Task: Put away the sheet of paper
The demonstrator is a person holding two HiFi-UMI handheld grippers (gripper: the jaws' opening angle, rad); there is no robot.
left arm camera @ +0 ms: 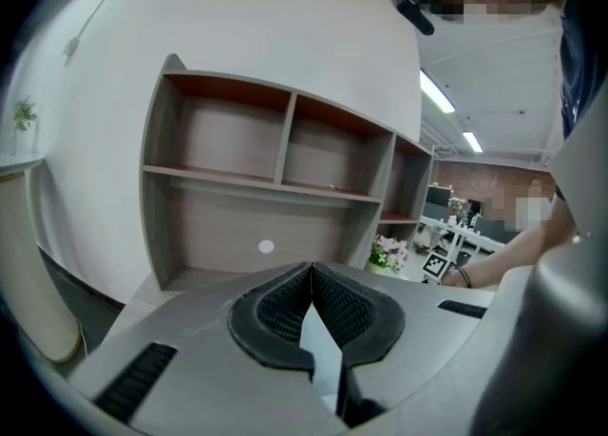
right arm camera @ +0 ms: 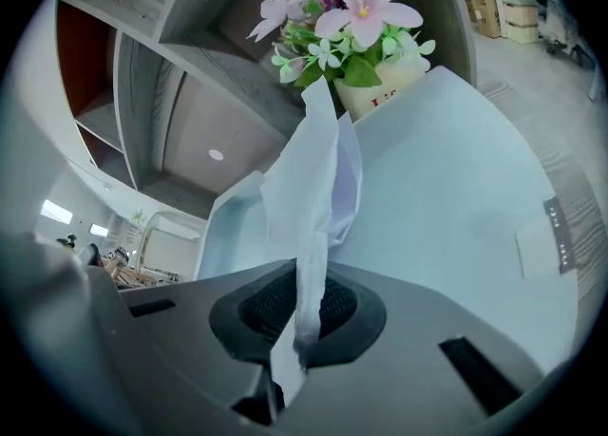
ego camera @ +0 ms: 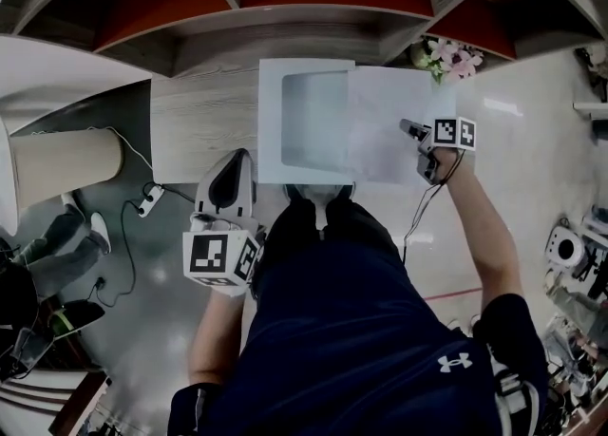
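Count: 2 grippers, 1 sheet of paper, 1 white box, 1 flower pot, 1 shelf unit, 1 beige cylinder.

R gripper [ego camera: 408, 126] [right arm camera: 306, 306]: fingers closed tight on the sheet of paper [ego camera: 385, 130] [right arm camera: 313, 187]. They pinch a puckered fold that stands up from between them, toward the flower pot [ego camera: 446, 59] [right arm camera: 380, 87].

Sheet sits over the right part of the white box [ego camera: 271, 121] [right arm camera: 218, 225] on the wooden surface [ego camera: 199, 130]. A broad pale panel w/ 1 small tab [right arm camera: 543, 242] at its edge spreads out behind the fold. In the head view the sheet & panel blend, so can't split them or say if the panel belongs to the box. Left part of the box shows a pale hollow; contents not readable.

L gripper [ego camera: 237, 163] [left arm camera: 312, 268]: fingers pressed together at the tips, nothing gripped. It hangs at the near edge of the surface, left of the box & apart from it, pointing at the shelf unit [ego camera: 323, 16] [left arm camera: 275, 168].

Shelf unit: 3 upper compartments in the left gripper view, w/ 1 long one below.

Flower pot: 1, pink & white blooms, at the far right corner of the surface, just beyond the sheet.

Beige cylinder [ego camera: 66, 163] is off to the left, well apart from the box.
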